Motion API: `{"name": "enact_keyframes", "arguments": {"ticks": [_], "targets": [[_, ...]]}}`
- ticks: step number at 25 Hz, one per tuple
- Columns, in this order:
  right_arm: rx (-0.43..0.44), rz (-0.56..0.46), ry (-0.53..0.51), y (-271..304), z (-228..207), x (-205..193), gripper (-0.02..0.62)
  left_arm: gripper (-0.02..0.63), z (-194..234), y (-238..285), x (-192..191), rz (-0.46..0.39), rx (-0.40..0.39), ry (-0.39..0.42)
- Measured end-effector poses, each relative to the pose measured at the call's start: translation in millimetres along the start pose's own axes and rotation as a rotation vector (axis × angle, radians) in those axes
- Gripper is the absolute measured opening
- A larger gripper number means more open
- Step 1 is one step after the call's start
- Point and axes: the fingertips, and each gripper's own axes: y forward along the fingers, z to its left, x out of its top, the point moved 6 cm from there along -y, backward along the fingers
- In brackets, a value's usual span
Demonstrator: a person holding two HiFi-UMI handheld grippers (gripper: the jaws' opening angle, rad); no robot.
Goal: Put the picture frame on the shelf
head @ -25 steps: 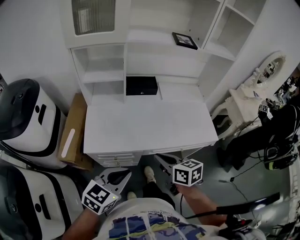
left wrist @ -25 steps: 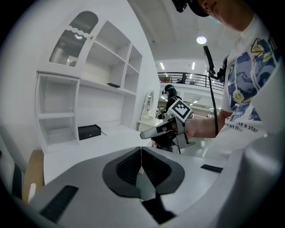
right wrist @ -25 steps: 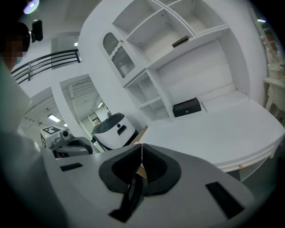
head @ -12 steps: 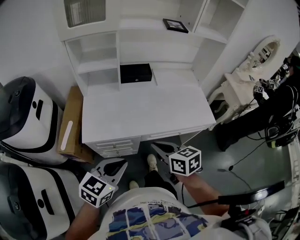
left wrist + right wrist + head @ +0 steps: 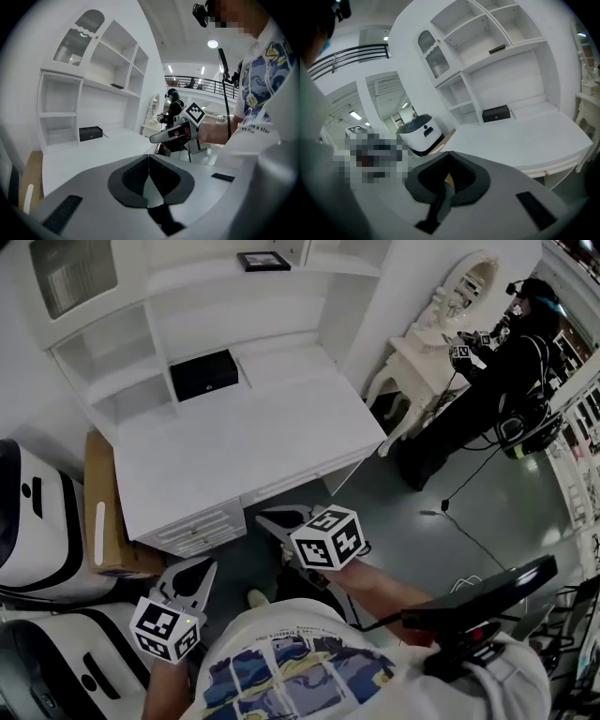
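Observation:
The black picture frame lies on the upper shelf of the white desk unit; it also shows as a dark sliver in the left gripper view and the right gripper view. Both grippers hang in front of the desk's near edge, well away from the frame. My left gripper is shut with nothing between its jaws. My right gripper is shut and empty too; it crosses the left gripper view.
A black box sits at the back of the desktop. A cardboard box and white machines stand left of the desk. To the right are a white vanity table and a person in black.
The head view has swung, so the desk has slid up and to the left and the person in black shows more. Both grippers stay shut and low in front of the desk.

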Motion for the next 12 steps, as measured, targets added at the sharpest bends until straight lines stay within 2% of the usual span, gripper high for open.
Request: {"name": "enact_keyframes", "arguments": {"ticks": [12], "targets": [[-0.018, 0.006, 0.0, -0.6, -5.0, 1.3, 0.025, 0.014, 4.5, 10.5, 2.9, 0.014, -0.028, 0.006]]}}
